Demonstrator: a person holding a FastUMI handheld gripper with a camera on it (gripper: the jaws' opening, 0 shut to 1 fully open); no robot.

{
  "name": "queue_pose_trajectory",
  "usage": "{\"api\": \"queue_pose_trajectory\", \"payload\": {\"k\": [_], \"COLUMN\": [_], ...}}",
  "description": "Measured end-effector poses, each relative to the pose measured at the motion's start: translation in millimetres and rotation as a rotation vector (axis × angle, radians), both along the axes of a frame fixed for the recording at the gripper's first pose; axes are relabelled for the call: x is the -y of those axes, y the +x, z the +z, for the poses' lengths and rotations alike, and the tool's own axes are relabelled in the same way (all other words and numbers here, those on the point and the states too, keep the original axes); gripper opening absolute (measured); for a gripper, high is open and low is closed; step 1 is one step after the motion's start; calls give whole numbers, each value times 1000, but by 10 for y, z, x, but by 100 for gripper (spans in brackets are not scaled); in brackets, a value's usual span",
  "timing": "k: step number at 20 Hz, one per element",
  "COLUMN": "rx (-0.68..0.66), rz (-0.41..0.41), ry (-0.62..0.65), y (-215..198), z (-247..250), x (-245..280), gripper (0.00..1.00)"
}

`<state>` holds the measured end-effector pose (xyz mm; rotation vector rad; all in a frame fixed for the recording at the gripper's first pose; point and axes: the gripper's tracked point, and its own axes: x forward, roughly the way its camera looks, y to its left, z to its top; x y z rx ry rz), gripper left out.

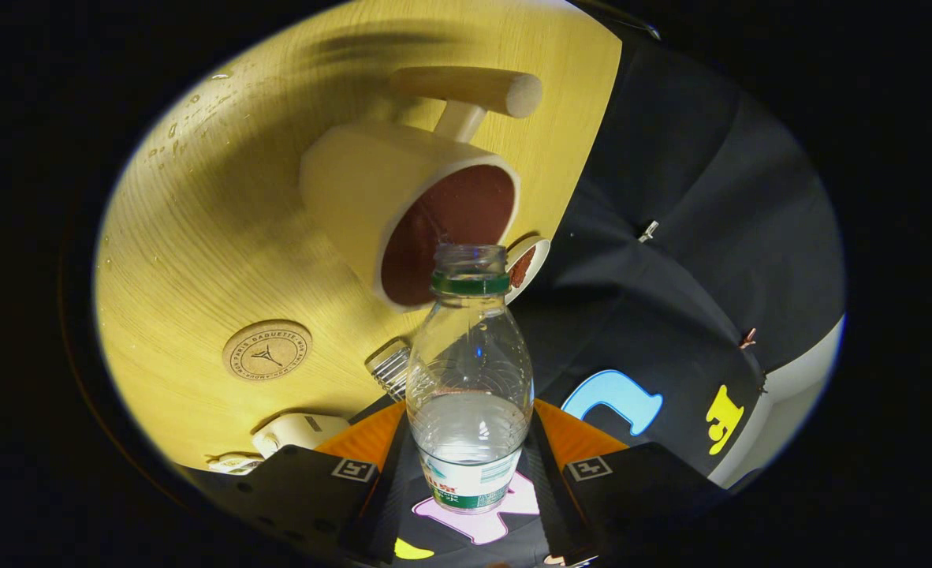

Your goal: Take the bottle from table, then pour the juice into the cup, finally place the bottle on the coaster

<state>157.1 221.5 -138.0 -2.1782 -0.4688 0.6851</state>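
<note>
Between tongs (470, 465) one bottle (470, 379), one cup (411, 209) beyond

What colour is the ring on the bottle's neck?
Green, in the gripper view: ring on the bottle held between the tongs.

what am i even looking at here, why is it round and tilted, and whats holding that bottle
The camera rides on hand-held tongs that a person carries; its fisheye lens makes the picture round, and the tongs are tipped, so the table looks tilted. The two fingers at the bottom press on a clear uncapped bottle from both sides. Some clear liquid sits in it. Its open mouth points at a pale cup with a wooden handle and a brown inside. Beside the cup on the wooden table lies a round cork coaster.
</note>
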Motion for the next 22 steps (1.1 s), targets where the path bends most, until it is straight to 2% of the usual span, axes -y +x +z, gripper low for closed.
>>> {"api": "queue_pose_trajectory", "payload": {"k": [4,15,22], "rx": [16,19,24], "rz": [-6,-7,-56], "ry": [-33,-27,-7], "y": [-23,25,83], "z": [-32,-27,60], "x": [12,41,248], "gripper": [72,72,72]}}
